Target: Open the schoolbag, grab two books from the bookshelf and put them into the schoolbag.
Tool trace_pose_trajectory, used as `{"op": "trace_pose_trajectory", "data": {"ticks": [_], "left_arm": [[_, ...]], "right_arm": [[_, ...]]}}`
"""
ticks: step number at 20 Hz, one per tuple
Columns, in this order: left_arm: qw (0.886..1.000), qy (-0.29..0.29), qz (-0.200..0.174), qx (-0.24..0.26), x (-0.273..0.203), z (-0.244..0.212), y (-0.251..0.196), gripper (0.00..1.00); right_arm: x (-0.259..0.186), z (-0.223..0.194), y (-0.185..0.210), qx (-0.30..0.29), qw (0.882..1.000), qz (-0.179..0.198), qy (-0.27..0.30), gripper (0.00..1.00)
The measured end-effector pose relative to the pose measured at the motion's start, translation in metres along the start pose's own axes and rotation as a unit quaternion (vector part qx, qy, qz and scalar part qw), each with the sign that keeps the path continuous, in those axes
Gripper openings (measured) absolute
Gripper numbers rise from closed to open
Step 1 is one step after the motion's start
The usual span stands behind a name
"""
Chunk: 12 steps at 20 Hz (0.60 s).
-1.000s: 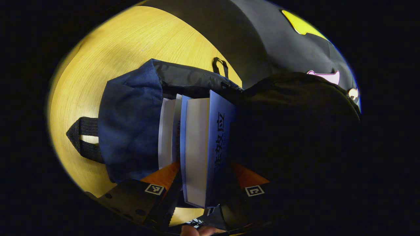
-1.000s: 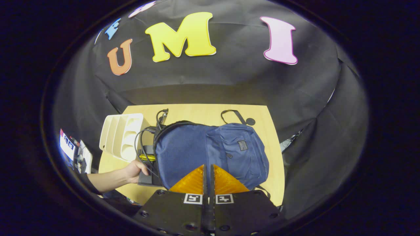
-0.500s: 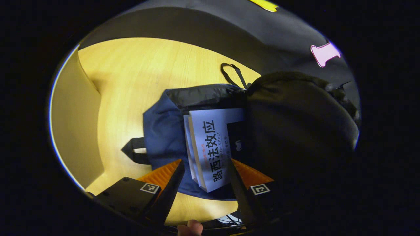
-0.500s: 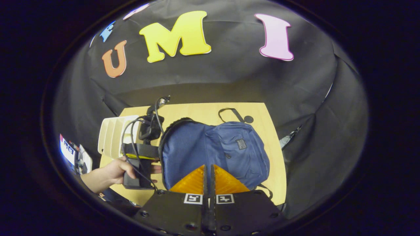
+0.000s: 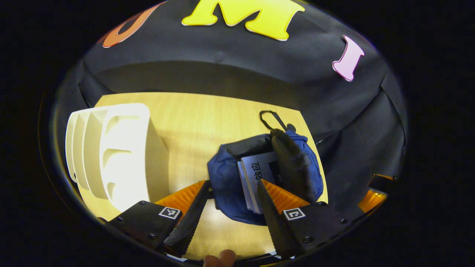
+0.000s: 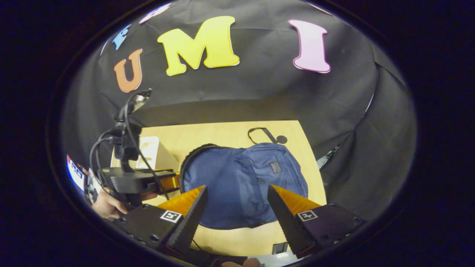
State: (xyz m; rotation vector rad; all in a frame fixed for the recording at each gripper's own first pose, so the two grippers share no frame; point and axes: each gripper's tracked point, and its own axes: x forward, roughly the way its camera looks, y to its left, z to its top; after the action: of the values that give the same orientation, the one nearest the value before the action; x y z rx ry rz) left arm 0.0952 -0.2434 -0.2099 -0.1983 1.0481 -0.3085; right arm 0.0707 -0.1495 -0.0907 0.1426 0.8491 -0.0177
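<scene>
Tools (image 5: 230,207) (image 6: 237,211) hover spread-fingered above the schoolbag (image 6: 241,185), gripping nothing.

Black gripper (image 6: 236,217) bodies; square markers

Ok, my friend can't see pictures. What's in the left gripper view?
An open dark blue fabric schoolbag lies on a pale wooden table with white-paged books poking out of its mouth. The left gripper hangs above it, fingers spread apart and empty. A cream plastic slotted bookshelf stands to the left.
</scene>
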Motion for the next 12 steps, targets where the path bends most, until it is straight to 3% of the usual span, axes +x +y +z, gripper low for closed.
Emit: {"op": "trace_pose_trajectory", "data": {"ticks": [5, 7, 12], "left_arm": [[0.992, -0.126, 0.026, 0.017, -0.075, 0.043, 0.019, 0.85], [0.983, -0.181, 0.035, 0.022, -0.111, 0.062, 0.025, 0.84], [0.951, -0.304, 0.057, 0.033, -0.181, 0.096, 0.036, 0.88]], "right_arm": [[-0.009, 0.026, 0.01, -0.004, 0.997, -0.021, -0.072, 0.97], [-0.018, 0.036, 0.019, -0.01, 0.994, -0.02, -0.103, 0.97], [-0.043, 0.061, 0.066, -0.001, 0.982, 0.028, -0.186, 0.97]]}}
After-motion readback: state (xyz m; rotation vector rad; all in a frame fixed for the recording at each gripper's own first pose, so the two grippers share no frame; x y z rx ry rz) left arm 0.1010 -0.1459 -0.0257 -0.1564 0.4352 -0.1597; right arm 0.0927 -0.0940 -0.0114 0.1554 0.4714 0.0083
